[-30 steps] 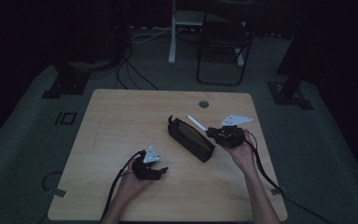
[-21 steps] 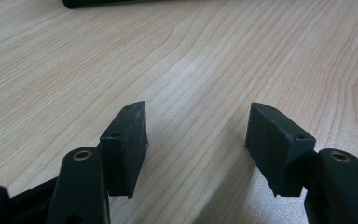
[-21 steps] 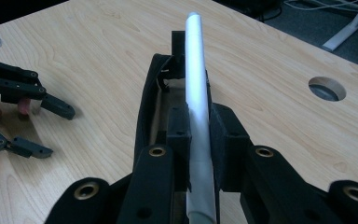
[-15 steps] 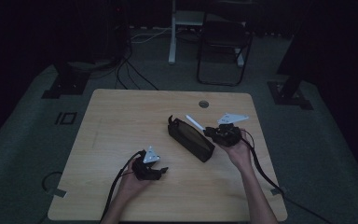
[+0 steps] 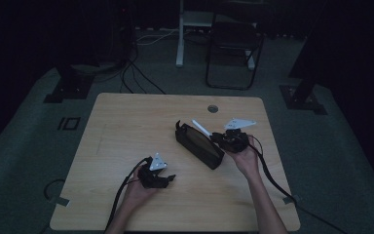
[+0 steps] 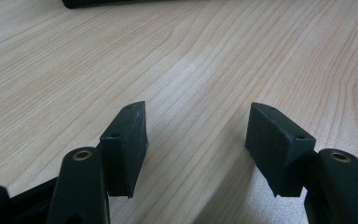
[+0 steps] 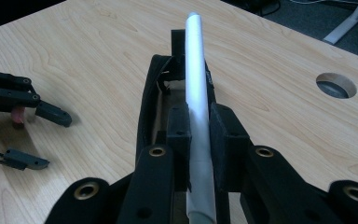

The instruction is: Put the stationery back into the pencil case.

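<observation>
Little has shifted since the earlier frame: the right gripper (image 5: 222, 137) with its white pen (image 7: 198, 100) has edged slightly nearer the open black pencil case (image 5: 199, 145), while the left gripper (image 5: 170, 179) sits where it was, low on the tabletop (image 5: 126, 122), well apart from the case. Right fingers (image 7: 179, 135) are clamped narrow on the pen, which points along and above the case's open mouth in the right gripper view. Left fingers (image 6: 126, 140) stand moderately wide with nothing between them, only bare wood below. From here the risk, as I judge it, is the pen's tip catching the case's soft rim or zip edge and pushing the unheld case along the wood, since the left gripper is not steadying it. A tilted pen could also slip in the narrow grip and drop beside the case instead of inside
</observation>
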### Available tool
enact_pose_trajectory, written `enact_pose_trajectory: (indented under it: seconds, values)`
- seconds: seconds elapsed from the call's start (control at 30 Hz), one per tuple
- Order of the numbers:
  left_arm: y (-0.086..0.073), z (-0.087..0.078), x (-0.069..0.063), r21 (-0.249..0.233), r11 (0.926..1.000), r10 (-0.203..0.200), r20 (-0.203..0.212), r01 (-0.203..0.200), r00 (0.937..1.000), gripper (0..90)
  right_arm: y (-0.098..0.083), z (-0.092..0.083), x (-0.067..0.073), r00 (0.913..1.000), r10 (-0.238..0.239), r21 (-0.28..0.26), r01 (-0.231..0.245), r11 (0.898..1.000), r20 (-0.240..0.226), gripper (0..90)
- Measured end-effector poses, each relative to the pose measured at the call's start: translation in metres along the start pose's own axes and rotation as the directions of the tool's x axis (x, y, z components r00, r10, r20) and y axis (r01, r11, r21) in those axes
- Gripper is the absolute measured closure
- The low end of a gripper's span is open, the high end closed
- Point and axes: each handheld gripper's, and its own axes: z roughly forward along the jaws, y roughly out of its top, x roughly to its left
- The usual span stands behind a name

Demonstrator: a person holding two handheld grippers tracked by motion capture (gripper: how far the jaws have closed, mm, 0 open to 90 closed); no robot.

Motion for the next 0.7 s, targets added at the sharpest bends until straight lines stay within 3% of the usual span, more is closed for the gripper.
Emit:
enact_pose_trajectory:
  seconds: [0.7]
  values:
    - [0.000, 0.000, 0.000, 0.000, 1.0000, 0.000, -0.001, 0.000, 1.0000, 39.1, -0.008, 0.022, 0.009, 0.9996, 0.019, 0.030, -0.018, 0.999, -0.021, 79.0]
